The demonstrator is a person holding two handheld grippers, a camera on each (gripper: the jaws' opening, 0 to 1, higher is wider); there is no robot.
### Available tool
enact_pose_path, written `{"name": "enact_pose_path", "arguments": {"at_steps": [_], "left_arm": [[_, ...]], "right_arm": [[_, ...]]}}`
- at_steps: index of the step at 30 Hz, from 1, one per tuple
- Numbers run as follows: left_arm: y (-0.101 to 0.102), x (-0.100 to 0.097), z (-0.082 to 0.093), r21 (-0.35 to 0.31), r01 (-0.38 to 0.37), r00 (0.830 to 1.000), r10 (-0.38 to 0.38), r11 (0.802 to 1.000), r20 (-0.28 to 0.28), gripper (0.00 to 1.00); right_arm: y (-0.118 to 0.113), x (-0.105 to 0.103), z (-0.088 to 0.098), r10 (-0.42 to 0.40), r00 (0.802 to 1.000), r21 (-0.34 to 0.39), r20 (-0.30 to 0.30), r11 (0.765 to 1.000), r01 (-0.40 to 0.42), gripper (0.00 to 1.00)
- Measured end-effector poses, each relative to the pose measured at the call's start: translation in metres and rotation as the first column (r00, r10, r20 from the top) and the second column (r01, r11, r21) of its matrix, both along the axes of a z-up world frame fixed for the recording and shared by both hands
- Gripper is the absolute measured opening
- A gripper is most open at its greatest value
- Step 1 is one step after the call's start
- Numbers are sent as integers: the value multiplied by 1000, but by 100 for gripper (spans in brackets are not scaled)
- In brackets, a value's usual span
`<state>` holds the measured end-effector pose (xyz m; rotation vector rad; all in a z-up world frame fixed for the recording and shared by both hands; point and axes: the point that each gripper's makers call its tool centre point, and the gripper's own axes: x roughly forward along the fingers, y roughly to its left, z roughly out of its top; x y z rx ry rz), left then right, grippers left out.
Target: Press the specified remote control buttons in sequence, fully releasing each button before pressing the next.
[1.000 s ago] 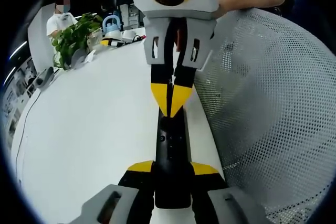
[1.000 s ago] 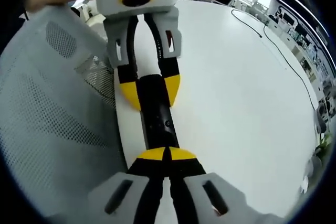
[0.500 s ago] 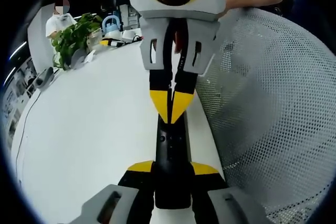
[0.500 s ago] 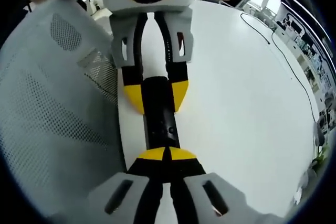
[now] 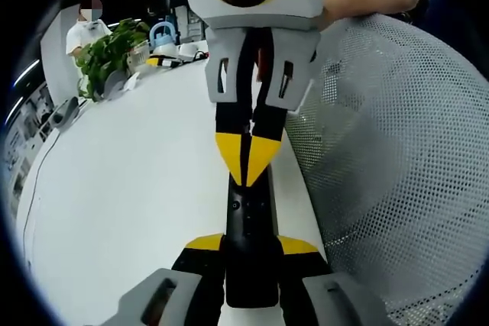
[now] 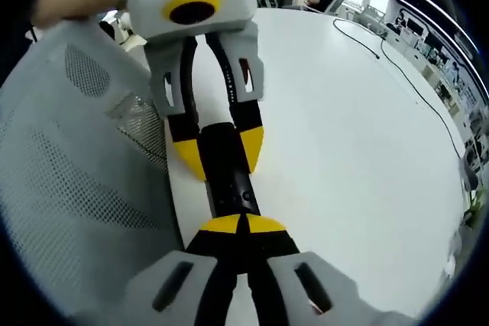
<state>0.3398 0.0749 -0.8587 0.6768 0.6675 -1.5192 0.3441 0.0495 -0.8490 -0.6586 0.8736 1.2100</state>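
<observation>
A black remote control lies along the white table's edge, its near end held between my left gripper's yellow fingertips. My right gripper comes down from above, shut, with its joined yellow tips resting on the remote's face just above a small button. In the right gripper view my own shut right gripper touches the remote, and the left gripper clamps the remote's far end from both sides.
A grey mesh chair back stands right against the table edge beside the remote. The white table stretches away. A green plant and small items sit at its far end. A cable crosses the table, and people sit far off.
My right gripper's shut tips have slid a little along the remote toward the left gripper. The left gripper keeps its hold on the remote.
</observation>
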Motion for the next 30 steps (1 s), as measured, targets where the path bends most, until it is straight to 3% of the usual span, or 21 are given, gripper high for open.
{"name": "enact_pose_path", "arguments": {"at_steps": [12,16,21,24,29,30], "left_arm": [[0,0,0,-3,2,1000,-2,1000,-1,26],[0,0,0,-5,2,1000,-2,1000,-1,26],[0,0,0,-9,-2,1000,2,1000,-4,26],[0,0,0,-10,-4,1000,4,1000,-4,26],[0,0,0,-10,-6,1000,6,1000,-5,26],[0,0,0,-9,-5,1000,5,1000,-5,26]], "right_arm": [[3,-2,-2,85,995,-52,45,995,-83,0],[3,-2,-2,72,996,-47,50,996,-70,0],[4,-4,-1,126,987,-72,96,990,-119,0],[14,-16,0,165,984,-38,67,986,-162,0],[15,-15,-2,247,961,-104,128,967,-234,0],[15,-15,-2,300,939,-139,167,950,-279,0]]}}
